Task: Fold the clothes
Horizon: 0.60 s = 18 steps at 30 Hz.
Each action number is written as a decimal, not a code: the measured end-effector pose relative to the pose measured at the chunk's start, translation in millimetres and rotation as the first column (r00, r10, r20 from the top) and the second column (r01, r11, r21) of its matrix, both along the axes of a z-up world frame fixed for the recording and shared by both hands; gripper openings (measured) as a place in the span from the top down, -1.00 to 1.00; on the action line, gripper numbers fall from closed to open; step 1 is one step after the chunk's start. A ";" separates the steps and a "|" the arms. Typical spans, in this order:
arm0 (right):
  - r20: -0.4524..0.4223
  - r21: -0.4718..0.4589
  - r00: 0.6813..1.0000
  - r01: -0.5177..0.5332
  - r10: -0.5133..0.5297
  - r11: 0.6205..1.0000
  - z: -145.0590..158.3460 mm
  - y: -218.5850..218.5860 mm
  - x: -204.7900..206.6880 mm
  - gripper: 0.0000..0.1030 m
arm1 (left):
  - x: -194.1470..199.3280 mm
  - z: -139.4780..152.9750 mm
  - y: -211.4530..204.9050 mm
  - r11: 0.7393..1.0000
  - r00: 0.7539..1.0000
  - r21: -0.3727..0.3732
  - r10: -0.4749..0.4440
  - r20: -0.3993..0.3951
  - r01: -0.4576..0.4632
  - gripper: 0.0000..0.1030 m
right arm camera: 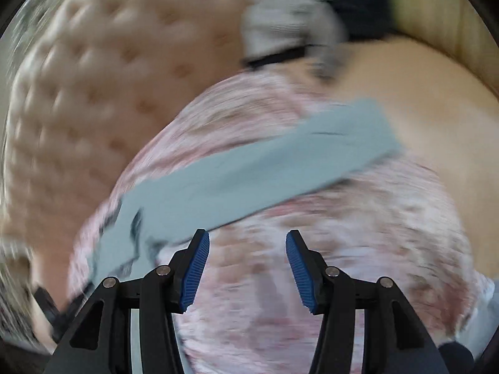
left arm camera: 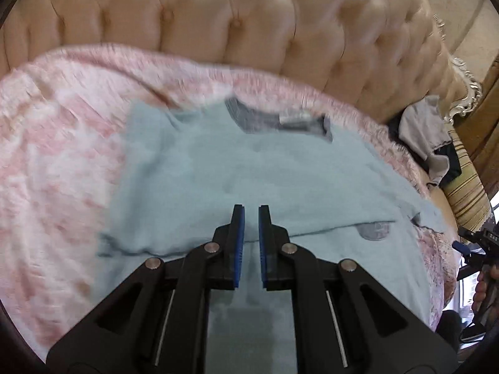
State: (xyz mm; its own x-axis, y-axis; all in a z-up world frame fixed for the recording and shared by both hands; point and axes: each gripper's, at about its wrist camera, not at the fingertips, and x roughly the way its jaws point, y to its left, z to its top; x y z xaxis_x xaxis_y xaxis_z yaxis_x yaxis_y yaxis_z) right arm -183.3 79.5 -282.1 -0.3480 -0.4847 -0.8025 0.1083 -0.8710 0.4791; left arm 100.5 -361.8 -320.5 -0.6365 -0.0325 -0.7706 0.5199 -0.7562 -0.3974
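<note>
A light-blue T-shirt [left arm camera: 218,162] lies spread on a pink patterned blanket [left arm camera: 56,155], with its dark-lined collar [left arm camera: 274,121] at the far end. One layer is folded over, and its edge runs across just in front of my fingers. My left gripper [left arm camera: 251,208] hovers over that edge, shut, with only a slit between the blue pads and no cloth in it. My right gripper [right arm camera: 248,233] is open and empty above the blanket [right arm camera: 343,233]; a sleeve of the T-shirt [right arm camera: 249,168] lies just beyond it. This view is blurred by motion. The right gripper [left arm camera: 477,243] also shows at the far right edge.
A tufted beige headboard [left arm camera: 218,21] rises behind the bed. A heap of grey and black clothes [left arm camera: 424,131] lies at the right end of the bed, beside a striped cushion [left arm camera: 464,193]. The same heap [right arm camera: 287,25] shows at the top of the right wrist view.
</note>
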 end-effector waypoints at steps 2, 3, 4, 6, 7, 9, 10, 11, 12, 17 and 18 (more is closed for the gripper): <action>0.043 -0.035 0.994 0.098 -0.097 0.995 -4.5 36.4 -9.4 -0.02 | -7.9 -8.7 0.9 1.000 1.000 0.019 0.004 0.023 -0.005 0.80; 0.057 -0.050 0.991 0.123 -0.120 0.991 -5.9 47.7 -13.8 -0.02 | -10.5 -7.9 1.6 1.000 0.999 0.007 -0.002 0.033 0.002 0.79; 0.069 -0.050 0.988 0.141 -0.137 0.989 -8.2 54.7 -18.1 -0.02 | -13.2 -7.0 2.3 1.000 0.999 -0.006 -0.009 0.045 0.009 0.79; 0.094 -0.048 0.981 0.173 -0.168 0.984 -13.2 67.3 -27.3 -0.03 | -16.3 -8.2 5.3 0.999 0.998 -0.035 -0.030 0.056 0.032 0.77; 0.104 -0.040 0.979 0.178 -0.173 0.983 -16.8 69.7 -33.4 -0.03 | -17.6 -6.7 6.3 0.998 0.998 -0.046 -0.032 0.057 0.035 0.77; 0.126 -0.025 0.975 0.190 -0.185 0.981 -24.1 74.4 -45.5 -0.03 | -14.4 -5.3 5.4 0.999 0.998 -0.038 -0.023 0.056 0.025 0.77; 0.138 -0.020 0.972 0.197 -0.193 0.980 -28.5 76.6 -51.6 -0.03 | -11.5 -6.0 0.4 1.000 0.999 0.003 -0.015 0.040 0.015 0.77; 0.151 -0.015 0.967 0.208 -0.203 0.978 -33.6 78.0 -57.4 -0.03 | -8.5 -6.8 -4.8 0.999 1.000 0.046 -0.005 0.023 0.004 0.75; 0.166 -0.012 0.962 0.223 -0.218 0.975 -39.9 77.5 -61.9 -0.03 | -3.6 -9.6 -12.8 0.992 1.000 0.124 0.018 -0.002 -0.017 0.72; 0.185 -0.016 0.957 0.228 -0.221 0.973 -54.2 68.3 -77.8 -0.03 | 63.2 -23.4 -59.6 0.761 0.932 0.648 0.240 -0.270 -0.008 -0.39; 0.186 -0.017 0.956 0.233 -0.226 0.972 -56.1 67.9 -80.2 -0.03 | 72.5 -27.7 -65.2 0.718 0.913 0.696 0.286 -0.292 -0.002 -0.62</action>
State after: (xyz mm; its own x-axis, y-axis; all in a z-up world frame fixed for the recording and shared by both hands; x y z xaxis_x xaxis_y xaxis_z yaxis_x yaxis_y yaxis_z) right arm -263.5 147.3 -338.3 -0.3032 -0.4404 -0.8450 -0.1840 -0.8430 0.5054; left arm 173.0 -427.1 -348.1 -0.8958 0.2840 -0.3420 0.3136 -0.1417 -0.9389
